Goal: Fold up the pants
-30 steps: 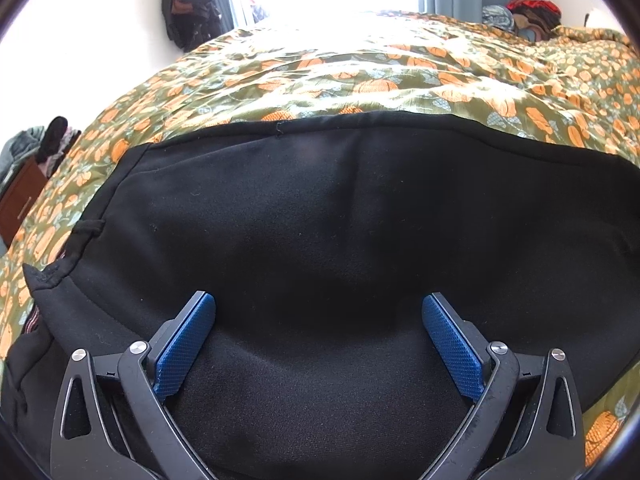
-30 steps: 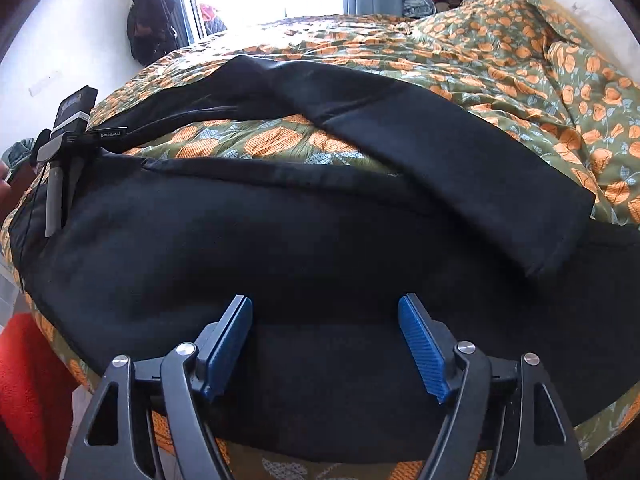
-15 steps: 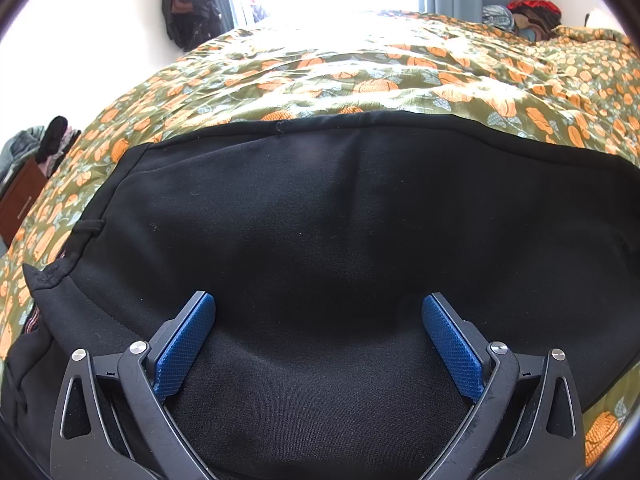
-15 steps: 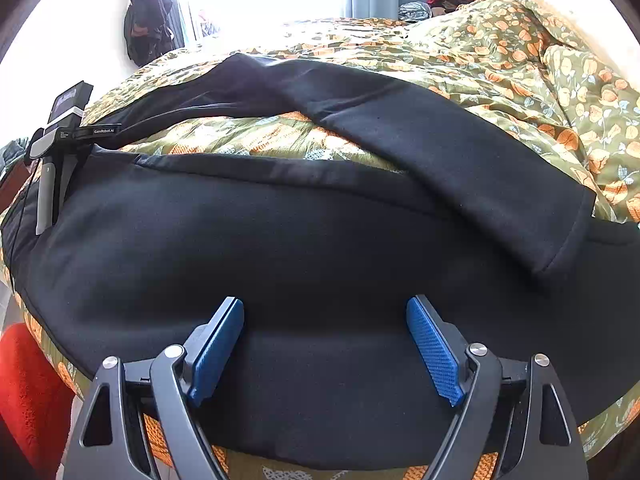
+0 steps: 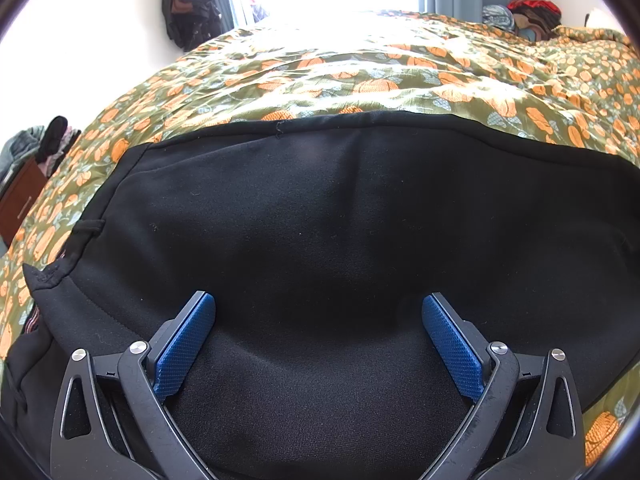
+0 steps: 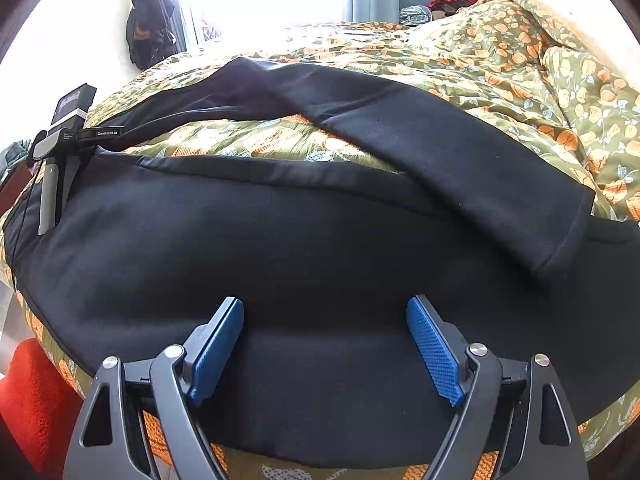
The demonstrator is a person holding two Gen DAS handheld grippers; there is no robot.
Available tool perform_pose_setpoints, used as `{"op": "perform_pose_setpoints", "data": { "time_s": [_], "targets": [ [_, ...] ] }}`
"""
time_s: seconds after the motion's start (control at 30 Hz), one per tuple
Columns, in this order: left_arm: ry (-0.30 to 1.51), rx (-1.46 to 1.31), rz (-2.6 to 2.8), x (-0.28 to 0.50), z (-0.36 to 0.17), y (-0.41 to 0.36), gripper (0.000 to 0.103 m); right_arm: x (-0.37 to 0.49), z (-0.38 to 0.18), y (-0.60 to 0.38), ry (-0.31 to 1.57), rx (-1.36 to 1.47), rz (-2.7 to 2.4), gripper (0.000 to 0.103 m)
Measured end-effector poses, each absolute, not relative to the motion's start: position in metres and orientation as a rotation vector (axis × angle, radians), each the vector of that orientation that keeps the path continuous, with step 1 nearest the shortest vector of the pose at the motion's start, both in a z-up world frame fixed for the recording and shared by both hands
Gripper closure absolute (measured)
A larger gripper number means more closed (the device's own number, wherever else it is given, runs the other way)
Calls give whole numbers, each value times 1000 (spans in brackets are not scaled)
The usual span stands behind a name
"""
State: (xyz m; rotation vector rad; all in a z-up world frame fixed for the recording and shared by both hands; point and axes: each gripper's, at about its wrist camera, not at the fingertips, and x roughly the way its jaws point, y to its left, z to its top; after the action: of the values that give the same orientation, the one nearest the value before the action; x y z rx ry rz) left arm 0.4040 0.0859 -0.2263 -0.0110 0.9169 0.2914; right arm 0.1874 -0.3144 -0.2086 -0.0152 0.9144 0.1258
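Black pants lie spread on a bed with an orange-and-green floral cover. My left gripper is open just above the waist end; the waistband corner is at the left. My right gripper is open over the near leg, close to its near edge. The far leg lies diagonally, its hem resting on the near leg. The left gripper's body shows at the left of the right wrist view.
The bed's near edge is just below my right gripper, with a red object beside it. Dark clothes hang by the window. A clothes pile sits at the far right of the bed.
My right gripper has moved slightly nearer and lower over the near leg. The left gripper has not moved. The pants lie as before.
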Motion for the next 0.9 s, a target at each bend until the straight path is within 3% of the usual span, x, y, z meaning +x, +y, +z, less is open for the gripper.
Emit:
{"op": "perform_pose_setpoints", "data": {
  "time_s": [0.9],
  "targets": [
    [917,-11,290,404,-226,86,0,183,-209,-315,881,-12,131,19]
  ]
}}
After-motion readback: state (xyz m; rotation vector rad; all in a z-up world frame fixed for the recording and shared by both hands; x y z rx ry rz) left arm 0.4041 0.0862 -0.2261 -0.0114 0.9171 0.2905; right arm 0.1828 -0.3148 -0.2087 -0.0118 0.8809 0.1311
